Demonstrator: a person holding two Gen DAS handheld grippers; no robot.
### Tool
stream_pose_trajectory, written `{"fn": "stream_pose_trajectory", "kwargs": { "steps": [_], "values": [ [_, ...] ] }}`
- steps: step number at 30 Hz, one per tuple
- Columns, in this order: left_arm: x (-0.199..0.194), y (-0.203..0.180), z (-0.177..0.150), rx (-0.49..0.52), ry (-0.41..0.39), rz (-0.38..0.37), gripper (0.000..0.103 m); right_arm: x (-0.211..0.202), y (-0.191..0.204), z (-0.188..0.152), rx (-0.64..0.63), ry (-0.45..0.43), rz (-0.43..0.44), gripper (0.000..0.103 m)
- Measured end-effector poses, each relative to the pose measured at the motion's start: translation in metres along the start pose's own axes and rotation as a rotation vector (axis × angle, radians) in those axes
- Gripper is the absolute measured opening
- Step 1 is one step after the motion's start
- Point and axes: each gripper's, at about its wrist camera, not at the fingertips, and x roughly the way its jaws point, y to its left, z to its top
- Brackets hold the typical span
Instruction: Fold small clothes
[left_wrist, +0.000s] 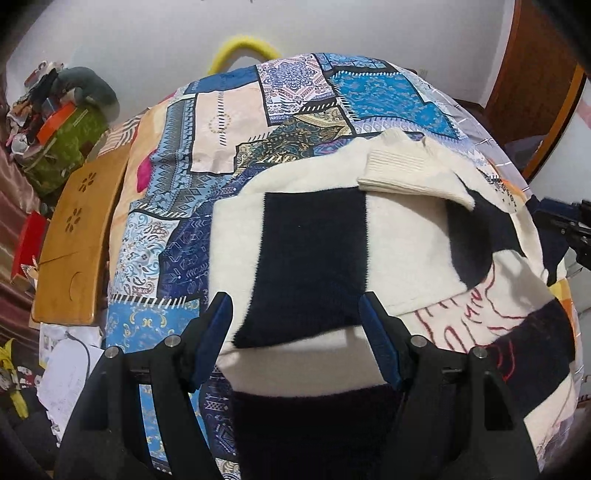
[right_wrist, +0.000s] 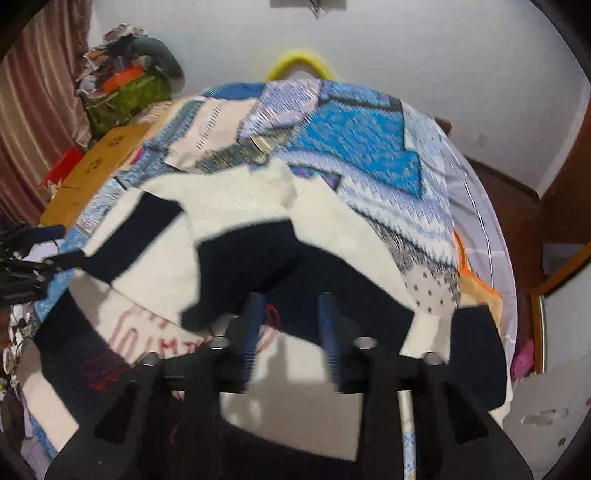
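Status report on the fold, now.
Left tool open, empty. Right tool open, nothing between its fingers. Cream-and-navy sweater partly folded on patterned bedspread. Nothing in the way.

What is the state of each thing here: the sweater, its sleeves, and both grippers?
Sweater: lies on the patterned bedspread, partly folded.
Left sleeve: folded across the body, flat.
Right sleeve: folded over the body, loose.
Collar: at the far end, flat.
Left gripper: open, holds nothing.
Right gripper: partly open, nothing pressed between its pads.
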Motion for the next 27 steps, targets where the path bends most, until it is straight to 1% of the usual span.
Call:
{"fn": "stream_pose_trajectory", "kwargs": {
  "steps": [1,2,6,9,12,16,25,27],
  "values": [
    [0.000,-0.001,0.001,-0.001,-0.003,-0.004,0.070,-0.003,0.006,0.003,-0.016,-0.020,0.005,0.043],
    [0.000,0.000,0.001,-0.001,-0.004,-0.007,0.070,-0.006,0.012,0.007,-0.031,-0.035,0.011,0.045],
    [0.004,0.001,0.003,-0.009,0.001,-0.022,0.071,-0.004,0.040,0.023,-0.089,-0.056,0.054,0.046],
    [0.010,0.003,0.003,-0.010,0.009,-0.033,0.071,0.008,0.056,0.032,-0.139,-0.051,0.060,0.048],
    [0.017,0.006,0.004,-0.007,0.018,-0.031,0.071,0.027,0.071,0.041,-0.181,-0.027,0.056,0.049],
    [0.028,0.014,0.005,-0.015,0.036,-0.056,0.071,0.057,0.082,0.051,-0.211,0.022,0.059,0.049],
    [0.058,0.030,0.004,-0.064,0.084,-0.116,0.071,0.104,0.090,0.063,-0.207,0.094,0.061,0.049],
    [0.065,0.033,0.005,-0.070,0.092,-0.115,0.071,0.113,0.088,0.063,-0.189,0.109,0.066,0.049]
  ]
}}
